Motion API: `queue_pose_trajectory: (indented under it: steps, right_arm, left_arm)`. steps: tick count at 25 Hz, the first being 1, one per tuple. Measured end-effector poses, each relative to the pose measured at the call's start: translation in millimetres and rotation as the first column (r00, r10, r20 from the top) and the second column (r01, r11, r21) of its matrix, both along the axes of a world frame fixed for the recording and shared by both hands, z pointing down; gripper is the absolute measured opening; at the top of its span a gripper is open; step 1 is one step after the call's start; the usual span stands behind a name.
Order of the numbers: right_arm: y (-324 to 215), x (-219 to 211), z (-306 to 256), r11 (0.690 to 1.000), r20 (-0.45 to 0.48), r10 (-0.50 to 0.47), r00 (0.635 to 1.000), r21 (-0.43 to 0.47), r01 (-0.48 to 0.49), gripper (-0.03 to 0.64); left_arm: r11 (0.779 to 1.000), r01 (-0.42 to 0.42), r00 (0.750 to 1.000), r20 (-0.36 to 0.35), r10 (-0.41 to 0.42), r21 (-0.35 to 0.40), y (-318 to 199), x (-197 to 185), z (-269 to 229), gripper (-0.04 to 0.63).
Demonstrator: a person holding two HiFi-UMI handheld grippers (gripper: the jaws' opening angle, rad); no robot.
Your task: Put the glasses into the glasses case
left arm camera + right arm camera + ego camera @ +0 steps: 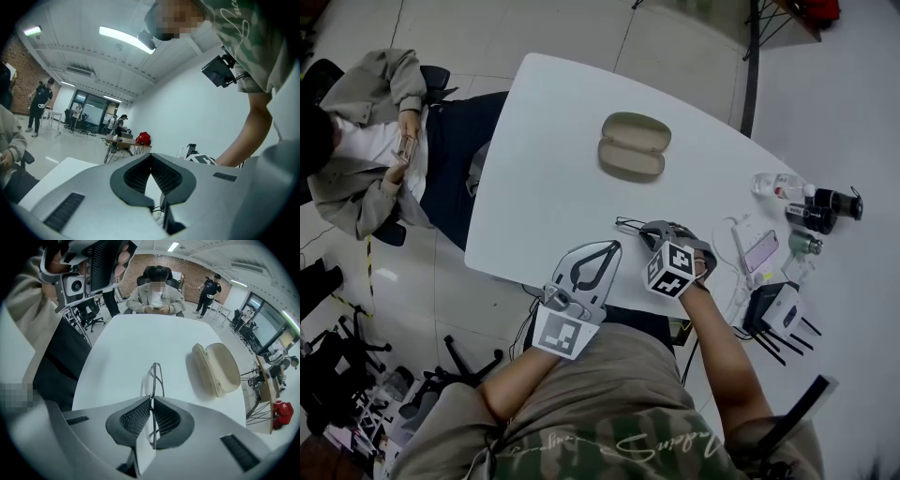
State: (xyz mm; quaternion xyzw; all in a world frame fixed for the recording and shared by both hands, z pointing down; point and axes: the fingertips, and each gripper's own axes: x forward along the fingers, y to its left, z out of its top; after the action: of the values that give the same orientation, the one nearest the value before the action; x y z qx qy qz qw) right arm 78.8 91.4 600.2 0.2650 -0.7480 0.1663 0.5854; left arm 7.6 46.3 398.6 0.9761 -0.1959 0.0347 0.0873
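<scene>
White table (pixel 544 141) holds the open glasses case (pixel 633 145) at upper centre. Left gripper view: left gripper (pixel 150 157) pinched together, empty. Right gripper view: right gripper (pixel 152 401) clamps the glasses (pixel 153 380) at lower centre; the carry to the case likely comes next.

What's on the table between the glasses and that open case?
Nothing: just bare white table between the glasses and the case, clearest in the right gripper view.

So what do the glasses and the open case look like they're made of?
The glasses: thin dark wire rims, likely metal, with clear lenses, since the white table shows through them. The glasses case: a beige matte hard shell, perhaps plastic or leatherette; it holds its clamshell shape lying open.
</scene>
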Motion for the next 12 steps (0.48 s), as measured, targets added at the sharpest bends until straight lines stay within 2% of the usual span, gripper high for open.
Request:
queue_pose_trajectory:
  steps: [8, 12]
  right_arm:
    - [-8, 6, -3, 1.0, 0.014, 0.024, 1.0, 0.007, -0.024, 0.035]
    - [-14, 3, 0, 1.0, 0.016, 0.017, 1.0, 0.012, -0.017, 0.035]
  left_arm:
    - [1.0, 0.009, 1.0, 0.022, -0.009, -0.014, -10, -5, 8, 0.006]
    - [0.998, 0.02, 0.999, 0.031, -0.018, -0.054, -13, -5, 18, 0.006]
